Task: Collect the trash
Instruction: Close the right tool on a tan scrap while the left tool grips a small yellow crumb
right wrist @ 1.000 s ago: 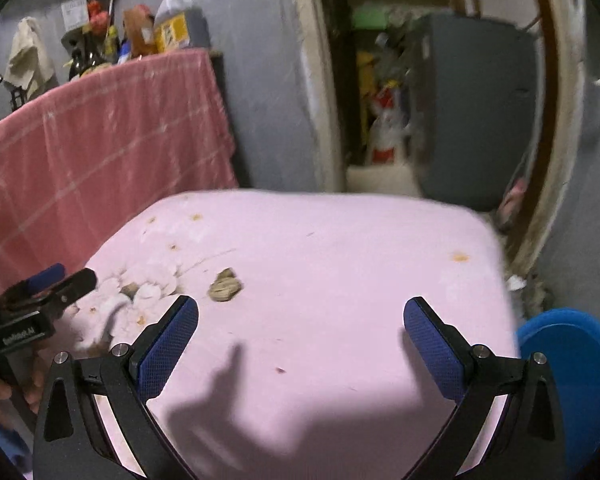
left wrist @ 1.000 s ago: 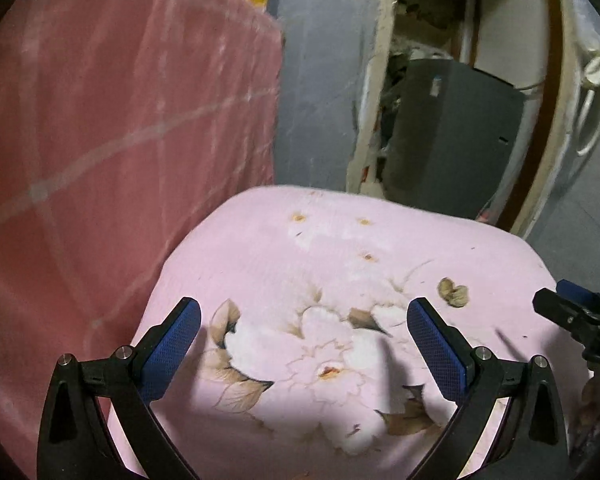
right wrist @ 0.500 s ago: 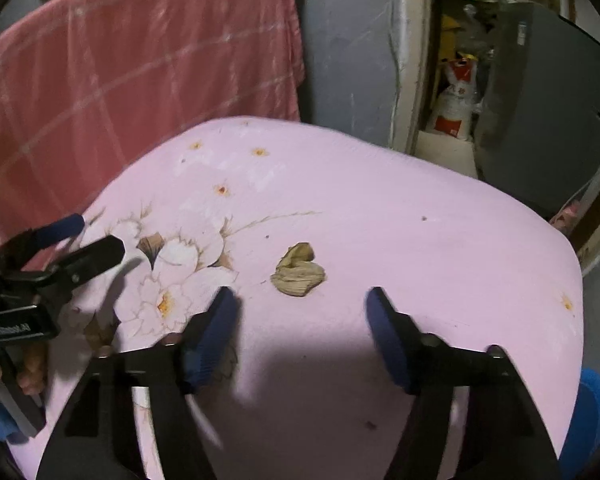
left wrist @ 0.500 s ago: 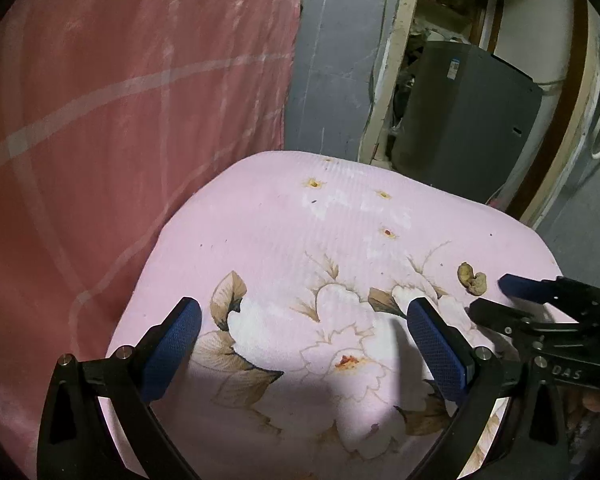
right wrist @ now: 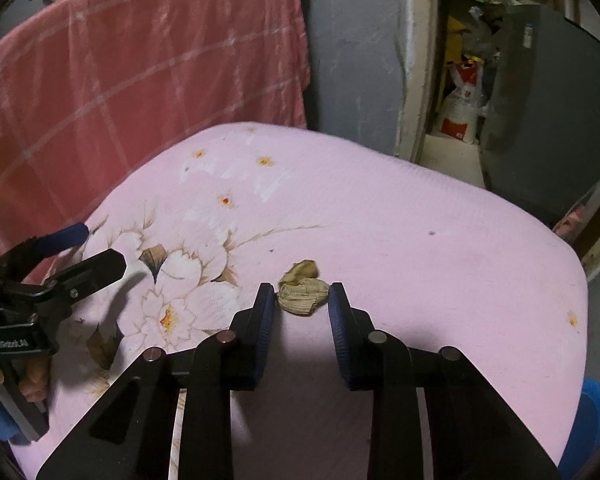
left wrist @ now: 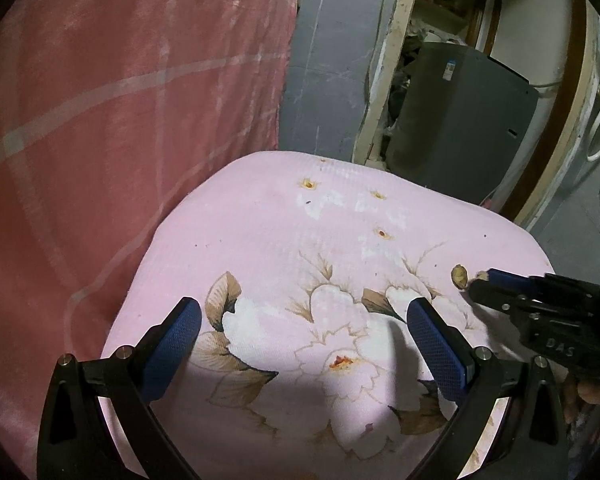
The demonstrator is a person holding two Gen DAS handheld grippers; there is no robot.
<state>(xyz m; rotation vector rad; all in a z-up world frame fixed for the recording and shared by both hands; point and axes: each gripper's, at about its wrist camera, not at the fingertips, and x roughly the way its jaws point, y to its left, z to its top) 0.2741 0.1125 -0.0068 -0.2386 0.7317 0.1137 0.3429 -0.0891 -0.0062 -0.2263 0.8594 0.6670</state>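
A small tan, crumpled husk-like scrap (right wrist: 302, 294) lies on the pink flowered seat cushion (right wrist: 420, 240). My right gripper (right wrist: 302, 302) points down at it, one blue pad on each side of the scrap. Its jaws are closing, and a thin gap still shows at each pad. From the left wrist, the same scrap (left wrist: 459, 276) peeks out just past the right gripper (left wrist: 480, 280) at the cushion's right edge. My left gripper (left wrist: 302, 308) stands open over the flower print, nothing between its fingers. It also shows at the left as the left gripper (right wrist: 96, 248).
A pink-red checked towel (left wrist: 120, 120) hangs over the chair back behind the cushion. A grey cabinet (left wrist: 460, 112) stands in a doorway beyond, with a red-and-white bag (right wrist: 460, 108) beside it. A blue round container (right wrist: 592, 412) sits low beside the cushion's right edge.
The right gripper came in over the scrap and its jaws narrowed from wide open to just around it. The left gripper stayed open over the flower print.
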